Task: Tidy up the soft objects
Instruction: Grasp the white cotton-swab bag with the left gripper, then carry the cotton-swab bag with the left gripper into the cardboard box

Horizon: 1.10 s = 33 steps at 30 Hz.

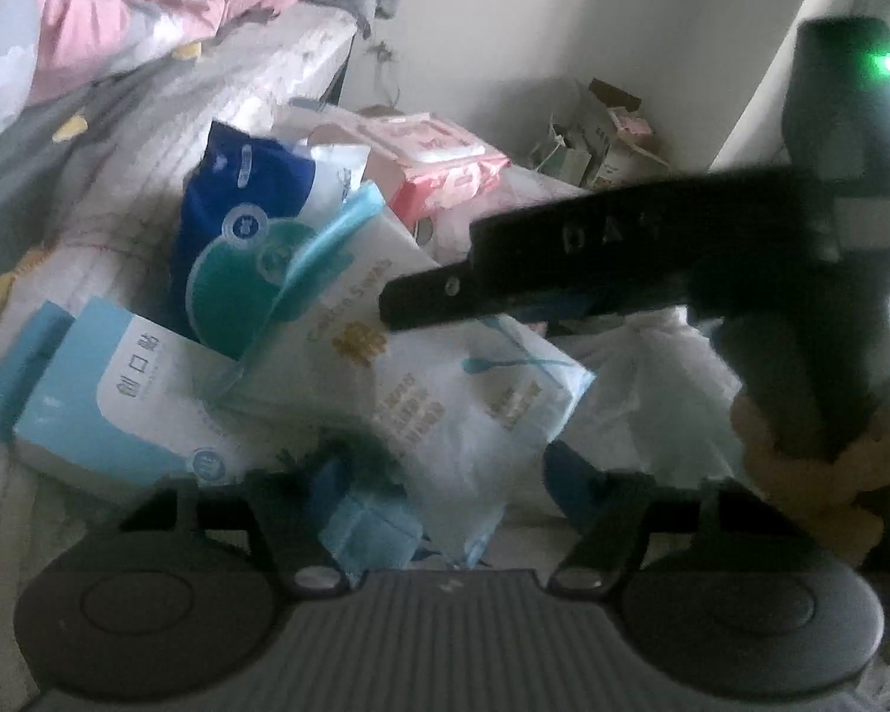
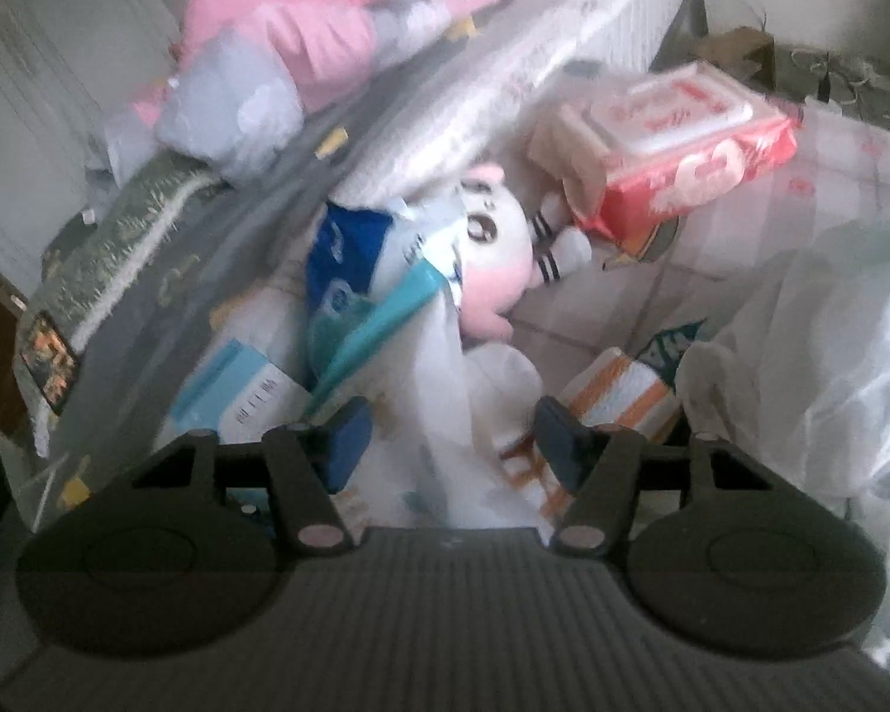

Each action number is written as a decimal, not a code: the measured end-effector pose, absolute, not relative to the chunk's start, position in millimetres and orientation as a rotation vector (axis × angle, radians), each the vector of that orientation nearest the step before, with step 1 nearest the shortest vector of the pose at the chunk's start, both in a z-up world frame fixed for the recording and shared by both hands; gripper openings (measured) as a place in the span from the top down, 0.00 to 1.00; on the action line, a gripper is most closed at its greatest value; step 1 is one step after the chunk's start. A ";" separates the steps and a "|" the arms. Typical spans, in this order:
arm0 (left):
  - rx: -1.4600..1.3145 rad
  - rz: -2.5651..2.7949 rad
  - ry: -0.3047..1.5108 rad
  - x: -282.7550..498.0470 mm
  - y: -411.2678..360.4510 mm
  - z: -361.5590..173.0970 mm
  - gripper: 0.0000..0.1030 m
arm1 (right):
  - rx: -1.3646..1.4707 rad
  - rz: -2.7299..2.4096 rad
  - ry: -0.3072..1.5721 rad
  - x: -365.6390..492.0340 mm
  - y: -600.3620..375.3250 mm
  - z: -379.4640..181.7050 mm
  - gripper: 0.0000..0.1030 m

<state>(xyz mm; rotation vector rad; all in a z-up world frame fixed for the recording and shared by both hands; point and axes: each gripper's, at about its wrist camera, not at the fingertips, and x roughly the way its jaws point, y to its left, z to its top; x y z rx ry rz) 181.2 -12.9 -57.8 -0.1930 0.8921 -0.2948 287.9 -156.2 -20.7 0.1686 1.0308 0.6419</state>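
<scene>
Plush toy (image 2: 492,255): pink and white. Tissue pack (image 2: 694,172): red and white. Towel (image 2: 617,397): orange-and-white striped. Box (image 1: 124,403): light blue and white.

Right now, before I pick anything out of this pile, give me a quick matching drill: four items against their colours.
Items:
1. plush toy
2. wipes pack
3. plaster box
4. folded towel

Colours:
A. white with orange stripes
B. red and white
C. pink and white
D. light blue and white

Pairs: 1-C, 2-B, 3-D, 4-A
</scene>
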 end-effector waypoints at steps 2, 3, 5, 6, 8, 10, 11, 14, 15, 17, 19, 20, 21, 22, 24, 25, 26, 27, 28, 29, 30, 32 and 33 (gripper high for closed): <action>-0.203 -0.299 0.903 183.3 -12.2 -61.4 0.36 | 0.183 0.653 1.036 289.4 -156.8 -25.1 0.45; -0.205 -0.300 0.908 184.4 -12.7 -62.6 0.37 | 0.184 0.656 1.038 289.8 -156.5 -25.6 0.47; -0.213 -0.307 0.913 184.3 -13.0 -64.3 0.43 | 0.200 0.665 1.053 289.5 -157.5 -26.7 0.57; -0.214 -0.306 0.915 184.6 -12.1 -62.7 0.44 | 0.211 0.669 1.067 288.6 -158.3 -27.2 0.58; -0.212 -0.308 0.912 182.0 -13.3 -60.6 0.48 | 0.203 0.667 1.068 283.7 -158.6 -24.8 0.64; -0.202 -0.306 0.907 178.3 -14.7 -57.2 0.50 | 0.205 0.663 1.072 279.3 -159.6 -22.2 0.68; -0.197 -0.306 0.904 175.7 -15.0 -55.3 0.51 | 0.211 0.662 1.075 276.9 -160.3 -20.7 0.70; -0.188 -0.306 0.902 169.5 -16.8 -49.3 0.53 | 0.224 0.666 1.073 268.9 -162.3 -15.5 0.73; -0.183 -0.307 0.900 166.1 -17.7 -46.8 0.53 | 0.229 0.667 1.072 265.7 -162.9 -13.7 0.73; -0.168 -0.307 0.892 159.1 -19.8 -41.0 0.54 | 0.236 0.670 1.064 258.7 -164.1 -9.1 0.74; -0.159 -0.311 0.882 154.2 -20.2 -34.7 0.54 | 0.246 0.675 1.052 250.8 -166.7 -2.4 0.74; -0.152 -0.314 0.875 150.0 -21.2 -31.0 0.54 | 0.253 0.677 1.045 246.8 -168.6 1.0 0.75; -0.145 -0.317 0.868 145.8 -22.5 -27.0 0.54 | 0.262 0.680 1.037 242.2 -171.1 5.1 0.75; -0.139 -0.320 0.863 142.3 -23.4 -23.4 0.54 | 0.267 0.683 1.029 238.1 -173.2 9.0 0.75; -0.123 -0.328 0.853 135.2 -27.8 -15.9 0.54 | 0.278 0.683 1.011 228.4 -178.7 18.1 0.75; -0.115 -0.332 0.846 131.5 -30.8 -11.2 0.54 | 0.283 0.682 1.001 224.2 -181.6 22.2 0.76; -0.108 -0.338 0.839 129.6 -32.6 -6.7 0.54 | 0.287 0.681 0.988 219.3 -185.7 27.3 0.76; -0.097 -0.344 0.831 126.9 -36.4 -2.1 0.54 | 0.293 0.680 0.975 215.2 -189.7 31.9 0.76; -0.086 -0.349 0.825 125.2 -40.8 1.8 0.54 | 0.302 0.678 0.961 210.8 -195.1 36.8 0.76; -0.074 -0.357 0.816 123.1 -45.6 6.9 0.54 | 0.311 0.676 0.946 206.6 -200.9 41.9 0.76; -0.061 -0.365 0.806 121.0 -51.0 12.2 0.54 | 0.321 0.673 0.931 202.9 -207.2 46.6 0.76; -0.035 -0.382 0.789 116.5 -63.2 21.4 0.54 | 0.345 0.664 0.899 194.8 -222.6 56.5 0.76; -0.022 -0.393 0.782 116.3 -70.5 26.5 0.54 | 0.355 0.658 0.885 191.8 -230.1 60.5 0.76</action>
